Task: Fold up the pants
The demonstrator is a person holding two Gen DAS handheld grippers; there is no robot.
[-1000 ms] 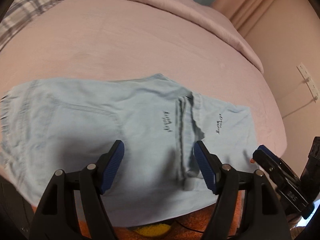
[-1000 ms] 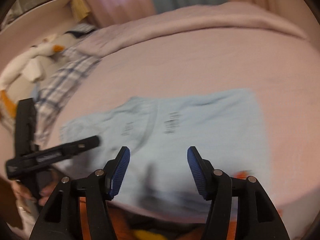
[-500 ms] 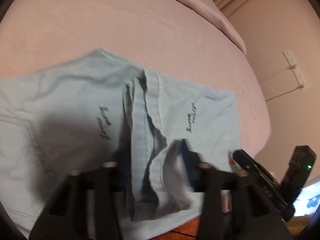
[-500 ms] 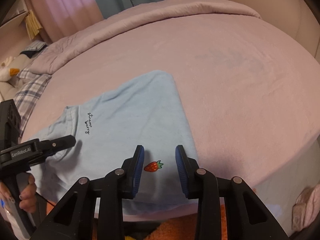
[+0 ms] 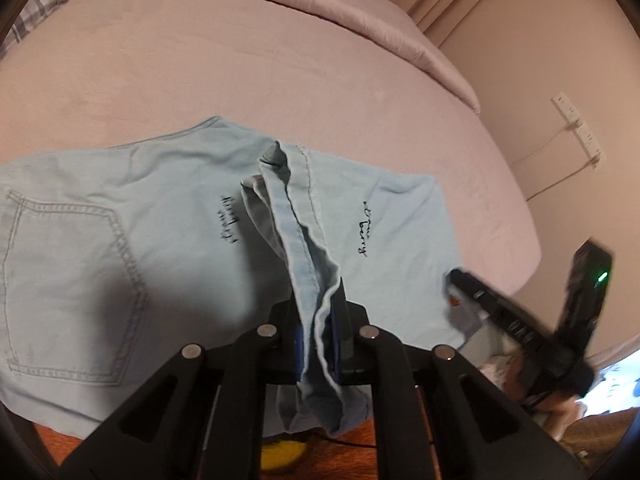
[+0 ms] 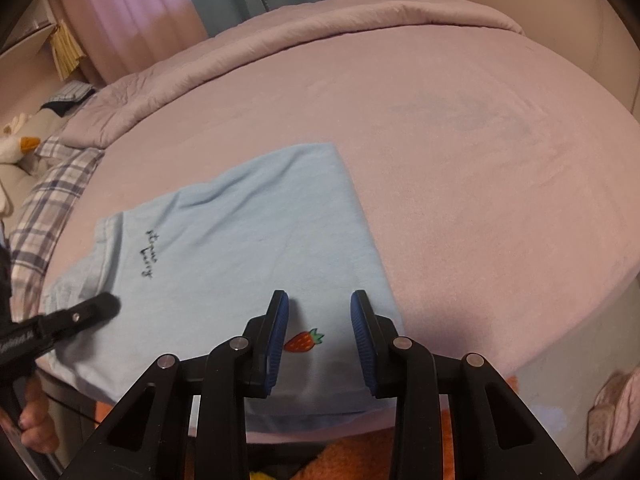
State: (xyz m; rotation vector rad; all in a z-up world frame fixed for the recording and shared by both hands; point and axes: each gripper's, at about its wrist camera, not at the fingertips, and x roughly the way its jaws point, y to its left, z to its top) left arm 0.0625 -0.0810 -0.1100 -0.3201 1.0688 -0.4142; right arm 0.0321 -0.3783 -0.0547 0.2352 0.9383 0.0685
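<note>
Light blue pants [image 5: 132,216] lie flat on the pink bed, with a back pocket at the left and black script on both halves. My left gripper [image 5: 320,344] is shut on the raised middle fold of the pants [image 5: 300,240] near the bed's front edge. In the right wrist view the pants [image 6: 240,232] show a red strawberry patch [image 6: 303,340]. My right gripper [image 6: 320,336] is open, its jaws on either side of the strawberry, low over the cloth. It also shows in the left wrist view [image 5: 520,320] at the pants' right corner.
The pink bed [image 6: 460,160] fills both views, with a rolled pink duvet [image 6: 320,24] at the far side. A plaid pillow [image 6: 52,192] and a plush duck [image 6: 16,148] lie at the left. A wall socket with a cable [image 5: 576,128] is on the right wall.
My left gripper has closed on the middle fold of the pants and lifted it into a ridge. My right gripper has swung right to the strawberry corner and narrowed its jaws.
</note>
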